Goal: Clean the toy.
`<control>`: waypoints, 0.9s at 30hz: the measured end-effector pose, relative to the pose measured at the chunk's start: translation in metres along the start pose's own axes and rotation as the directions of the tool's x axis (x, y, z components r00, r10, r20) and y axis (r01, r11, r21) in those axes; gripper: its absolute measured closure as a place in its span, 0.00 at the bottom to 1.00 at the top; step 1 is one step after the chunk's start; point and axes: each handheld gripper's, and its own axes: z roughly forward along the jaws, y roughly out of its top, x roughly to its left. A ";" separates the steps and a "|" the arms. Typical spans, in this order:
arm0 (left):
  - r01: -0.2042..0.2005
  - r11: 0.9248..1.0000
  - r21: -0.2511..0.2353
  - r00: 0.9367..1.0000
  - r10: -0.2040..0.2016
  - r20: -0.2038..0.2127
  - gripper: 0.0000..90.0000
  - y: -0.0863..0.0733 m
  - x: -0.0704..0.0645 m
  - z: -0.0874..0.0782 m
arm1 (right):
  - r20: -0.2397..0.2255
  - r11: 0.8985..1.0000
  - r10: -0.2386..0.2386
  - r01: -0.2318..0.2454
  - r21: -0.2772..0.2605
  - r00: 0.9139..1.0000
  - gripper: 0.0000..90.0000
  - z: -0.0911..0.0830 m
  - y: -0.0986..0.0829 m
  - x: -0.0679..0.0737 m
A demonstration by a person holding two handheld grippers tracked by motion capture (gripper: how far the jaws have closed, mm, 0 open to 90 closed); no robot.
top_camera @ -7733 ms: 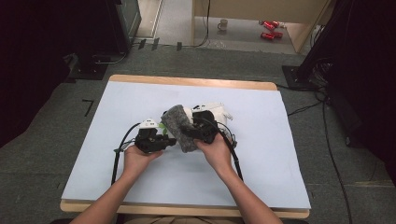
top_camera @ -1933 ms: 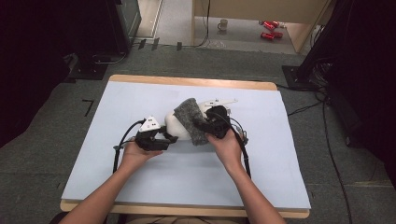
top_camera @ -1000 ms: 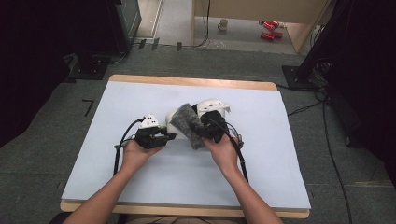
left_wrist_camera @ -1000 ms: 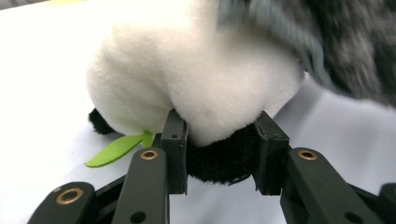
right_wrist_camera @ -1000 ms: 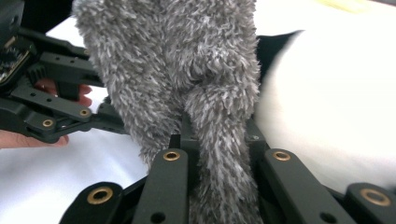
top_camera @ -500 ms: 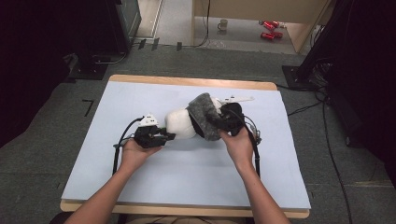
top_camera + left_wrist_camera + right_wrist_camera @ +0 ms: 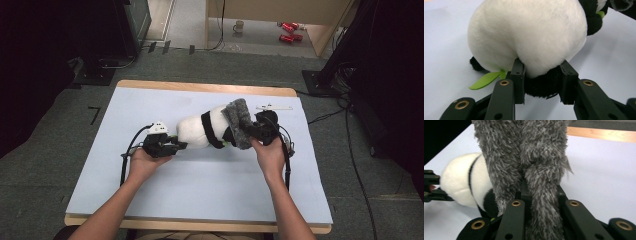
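Squeezing a black bit of the toy panda [image 7: 529, 37], our left gripper [image 7: 541, 83] has its two jaws closed on the soft fur at the white round end. We cannot tell if that black bit is a foot or a tail, because the white fur hangs over it. A green felt leaf [image 7: 486, 79] pokes out just beside the left jaw.

Our right gripper [image 7: 540, 195] has its jaws closed on a fuzzy grey cloth [image 7: 524, 152]. The grey fuzz spills over the jaws and hides their tips.

From the high view, the panda [image 7: 200, 131] lies on its side on the pale blue table cover [image 7: 200, 200], stretched between our two grippers. The grey cloth [image 7: 239, 122] wraps around the panda's far end, so we cannot see that end. Our left hand [image 7: 142, 162] and right hand [image 7: 267, 155] hold the grippers. The table's wooden edge [image 7: 200, 88] shows at the back.
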 end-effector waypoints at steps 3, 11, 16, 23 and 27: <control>-0.005 1.000 0.004 1.000 0.005 -0.001 0.72 0.001 0.001 0.000 | 0.018 1.000 0.012 -0.012 0.008 1.000 0.87 0.001 -0.003 -0.006; 0.018 1.000 -0.007 1.000 -0.018 0.003 0.72 0.001 0.003 0.000 | 0.014 0.999 0.039 -0.039 -0.011 0.999 0.87 -0.014 0.000 -0.013; 0.011 1.000 -0.012 1.000 -0.011 -0.011 0.72 0.002 0.001 -0.001 | -0.045 0.998 0.005 -0.008 -0.059 0.999 0.87 -0.030 0.012 0.007; 0.014 1.000 -0.022 1.000 -0.015 -0.018 0.73 0.004 -0.004 -0.003 | -0.146 0.996 -0.083 0.078 -0.043 0.986 0.87 -0.016 0.014 0.056; 0.032 0.999 -0.035 0.999 -0.033 -0.015 0.73 0.004 -0.008 -0.003 | -0.183 0.992 -0.127 0.129 -0.003 0.975 0.87 0.005 0.008 0.080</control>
